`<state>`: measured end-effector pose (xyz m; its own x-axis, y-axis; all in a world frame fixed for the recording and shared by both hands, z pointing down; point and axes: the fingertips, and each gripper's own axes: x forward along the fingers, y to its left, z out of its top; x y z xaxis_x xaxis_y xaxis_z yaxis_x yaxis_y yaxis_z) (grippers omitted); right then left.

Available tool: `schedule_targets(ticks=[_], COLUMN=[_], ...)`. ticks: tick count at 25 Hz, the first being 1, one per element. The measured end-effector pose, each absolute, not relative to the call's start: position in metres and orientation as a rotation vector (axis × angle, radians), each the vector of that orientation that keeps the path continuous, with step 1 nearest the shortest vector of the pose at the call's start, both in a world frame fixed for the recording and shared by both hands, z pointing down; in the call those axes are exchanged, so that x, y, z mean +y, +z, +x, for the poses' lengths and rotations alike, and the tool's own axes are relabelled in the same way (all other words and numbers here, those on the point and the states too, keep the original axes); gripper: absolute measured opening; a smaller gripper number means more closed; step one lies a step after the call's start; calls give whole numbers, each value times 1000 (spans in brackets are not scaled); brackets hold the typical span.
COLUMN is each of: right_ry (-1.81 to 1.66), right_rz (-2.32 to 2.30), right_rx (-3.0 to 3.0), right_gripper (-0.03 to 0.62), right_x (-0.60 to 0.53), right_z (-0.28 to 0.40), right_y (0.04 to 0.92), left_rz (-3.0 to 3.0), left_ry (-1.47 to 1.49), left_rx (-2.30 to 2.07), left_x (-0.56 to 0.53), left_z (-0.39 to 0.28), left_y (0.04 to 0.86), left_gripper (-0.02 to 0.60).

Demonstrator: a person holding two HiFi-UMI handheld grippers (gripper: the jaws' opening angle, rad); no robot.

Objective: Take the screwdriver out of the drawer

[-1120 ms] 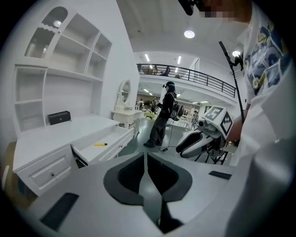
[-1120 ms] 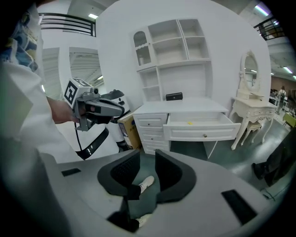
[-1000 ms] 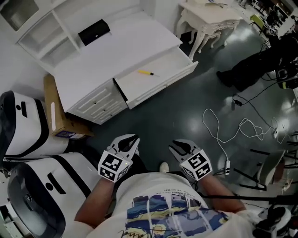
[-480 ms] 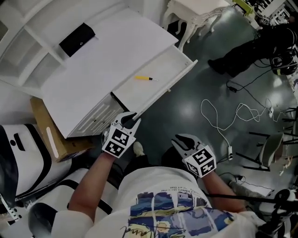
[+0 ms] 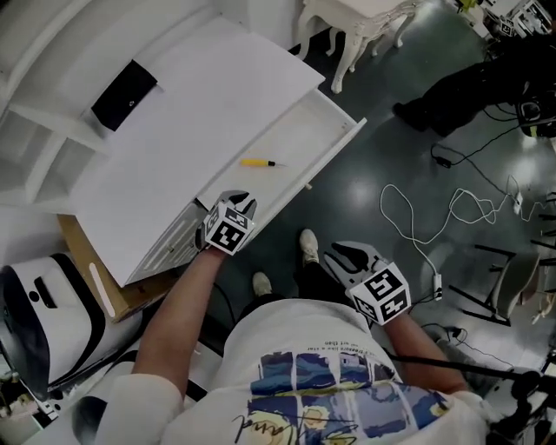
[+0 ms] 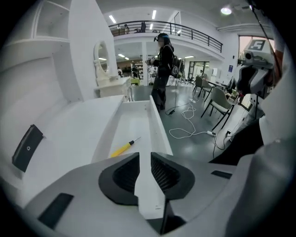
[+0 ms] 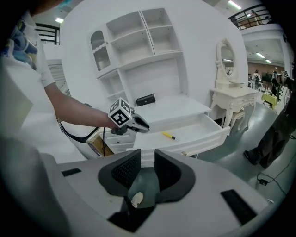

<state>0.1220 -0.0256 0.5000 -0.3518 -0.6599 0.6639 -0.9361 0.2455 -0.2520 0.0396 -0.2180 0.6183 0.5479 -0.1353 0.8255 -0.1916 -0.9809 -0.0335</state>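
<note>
The yellow screwdriver [image 5: 256, 162] [image 6: 124, 147] [image 7: 168, 135] lies loose on the floor of the open white desk drawer [image 5: 334, 146] [image 6: 134, 121] [image 7: 203, 129]. My left gripper [image 5: 242, 202] [image 6: 144, 157] hovers over the drawer's near end, a short way from the handle. Its jaws have just been opening; they stand open by a narrow gap with nothing between them. My right gripper [image 5: 342, 255] [image 7: 147, 159] hangs back over the dark floor in front of the drawer. Its jaws have just closed in a little and stand open and empty.
A black flat device [image 5: 124, 94] [image 7: 145, 99] lies on the desk top. A cardboard box [image 5: 87, 269] leans beside the desk's small drawers. White cable [image 5: 417, 217] loops on the floor to the right. A white side table [image 5: 347, 17] and a person in dark clothes [image 5: 460, 87] stand beyond.
My left gripper has travelled from beside my body forward to the drawer's near end and tipped down. The right gripper has shifted a little to the right. The screwdriver has not moved.
</note>
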Motion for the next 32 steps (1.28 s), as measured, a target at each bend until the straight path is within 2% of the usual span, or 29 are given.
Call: schedule_targets(ticks=[4, 10, 16, 25, 32], right_ry=[922, 1002, 1106, 1195, 1241], right_rz=[1416, 1375, 1345, 1318, 1318], right_rx=[-2119, -2090, -2065, -2040, -2023], right_gripper=[110, 110, 110, 110, 110], right_x=[-45, -61, -60, -60, -59], right_z=[162, 218, 246, 273, 283], right_y=[512, 542, 561, 579, 586], left_rz=[2645, 2598, 2523, 2471, 2344], left_ry=[1615, 1787, 1986, 2134, 2098], left_rx=[-245, -248, -163, -76, -36], left_x=[-237, -279, -290, -304, -304], left_z=[68, 110, 115, 134, 130], left_y=[656, 703, 746, 778, 790], left_gripper=[68, 111, 129, 178, 179])
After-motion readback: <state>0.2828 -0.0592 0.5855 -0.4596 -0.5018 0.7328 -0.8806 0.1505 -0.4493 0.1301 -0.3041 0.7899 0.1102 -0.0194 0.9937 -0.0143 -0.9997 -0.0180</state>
